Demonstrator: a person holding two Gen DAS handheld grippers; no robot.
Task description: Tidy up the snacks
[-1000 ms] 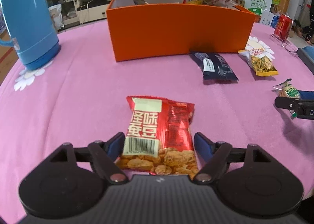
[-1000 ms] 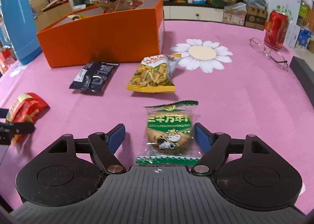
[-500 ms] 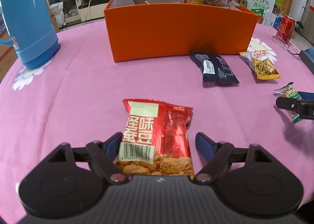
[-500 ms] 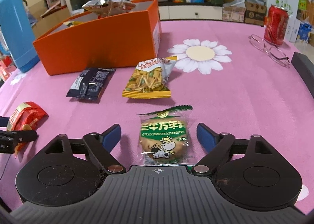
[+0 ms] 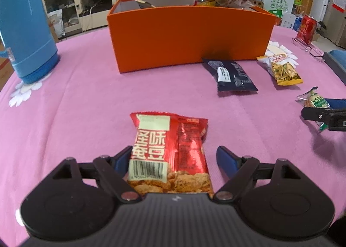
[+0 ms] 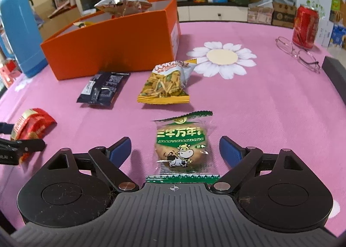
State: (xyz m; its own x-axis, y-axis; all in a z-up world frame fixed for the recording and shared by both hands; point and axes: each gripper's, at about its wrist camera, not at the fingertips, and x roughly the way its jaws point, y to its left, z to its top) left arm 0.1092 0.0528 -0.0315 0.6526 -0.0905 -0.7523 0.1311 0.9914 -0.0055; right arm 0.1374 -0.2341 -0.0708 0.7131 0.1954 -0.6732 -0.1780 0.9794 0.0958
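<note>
My left gripper point(image 5: 174, 158) stands open around the glossy red foil bean packet point(image 5: 169, 154); its left pad may touch it. My right gripper's point(image 6: 175, 149) jaws are closing, clear of the green-printed clear biscuit wrapper point(image 6: 183, 146), both on pink cloth point(image 6: 270, 106).

The red packet's point(image 5: 170, 156) near end slips under the left gripper's point(image 5: 174, 161) body, and the green biscuit packet's point(image 6: 183, 149) lower seal likewise under the right gripper point(image 6: 175, 149). The blue flask point(image 5: 23, 31) is cut off at the frame's top and left. The orange box's point(image 5: 190, 35) wall hides most of what lies inside. The shelves behind are too small to make out.
</note>
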